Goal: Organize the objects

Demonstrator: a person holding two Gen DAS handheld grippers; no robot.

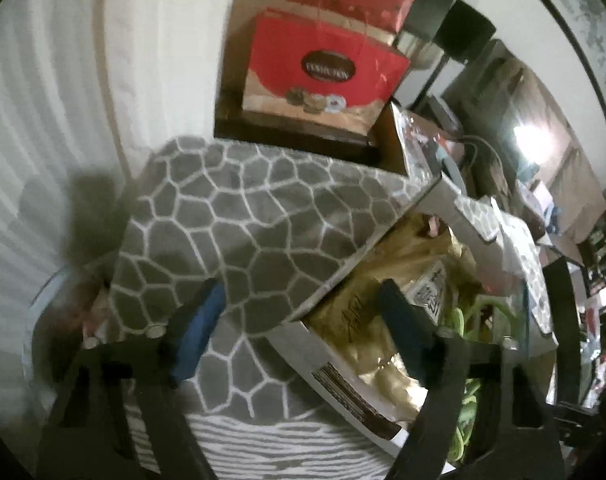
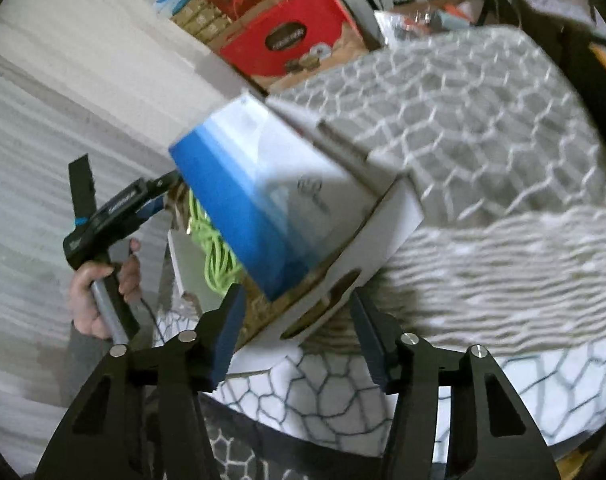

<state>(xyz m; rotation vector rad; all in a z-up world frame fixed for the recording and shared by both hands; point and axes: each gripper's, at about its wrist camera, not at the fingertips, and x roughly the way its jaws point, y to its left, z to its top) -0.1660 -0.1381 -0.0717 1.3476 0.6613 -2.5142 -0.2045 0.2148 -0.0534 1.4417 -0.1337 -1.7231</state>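
A storage box covered in grey pebble-pattern fabric (image 1: 239,216) stands with its lid flaps raised. Inside lie a gold bag (image 1: 383,360) and a coil of green cord (image 1: 467,400). My left gripper (image 1: 299,324) is open and straddles the lower corner of the grey flap, with its right finger over the gold bag. In the right wrist view a blue and white carton (image 2: 263,200) leans tilted in the box above the green cord (image 2: 217,256). My right gripper (image 2: 299,336) is open, with the white flap and its handle hole (image 2: 343,280) between the fingers.
A red gift box (image 1: 323,68) and other cartons are stacked behind the storage box. A grey and white patterned blanket (image 2: 503,240) lies to the right. A hand (image 2: 103,288) holding the other gripper's handle shows at the left. Cluttered shelves (image 1: 543,184) fill the far right.
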